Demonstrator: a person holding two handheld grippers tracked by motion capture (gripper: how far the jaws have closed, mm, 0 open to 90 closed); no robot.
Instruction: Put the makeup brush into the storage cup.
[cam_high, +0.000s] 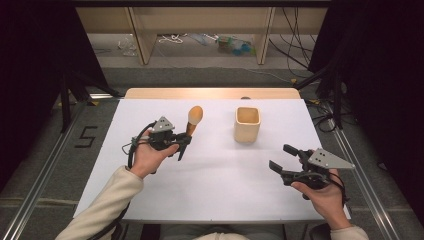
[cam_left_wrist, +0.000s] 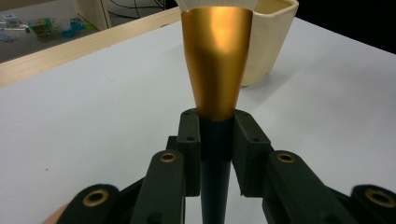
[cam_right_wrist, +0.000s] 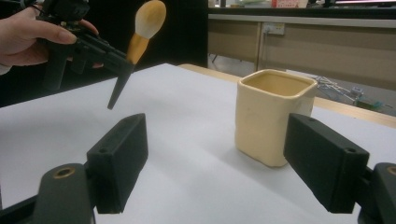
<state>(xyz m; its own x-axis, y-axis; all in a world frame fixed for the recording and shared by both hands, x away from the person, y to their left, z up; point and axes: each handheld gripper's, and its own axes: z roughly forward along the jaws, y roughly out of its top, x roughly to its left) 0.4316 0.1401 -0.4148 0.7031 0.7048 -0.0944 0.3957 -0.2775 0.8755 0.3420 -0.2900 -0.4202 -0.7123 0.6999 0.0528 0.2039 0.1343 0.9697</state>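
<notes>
High view: a cream square cup (cam_high: 247, 124) stands toward the table's (cam_high: 215, 190) far edge, right of centre; its inside cannot be seen fully. The left gripper (cam_high: 183, 141) is clamped on the dark handle of a makeup brush (cam_high: 193, 119), held above the table's left half, with copper ferrule and pale, orange-tipped bristles. The right gripper (cam_high: 281, 158) stands open, holding nothing, near the right edge.

White table (cam_high: 210, 185), cream cup (cam_high: 247, 125) standing

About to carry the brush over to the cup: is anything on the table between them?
Nothing visible. The left claw holds the brush above bare white table, and the stretch across to the open cup is clear.
</notes>
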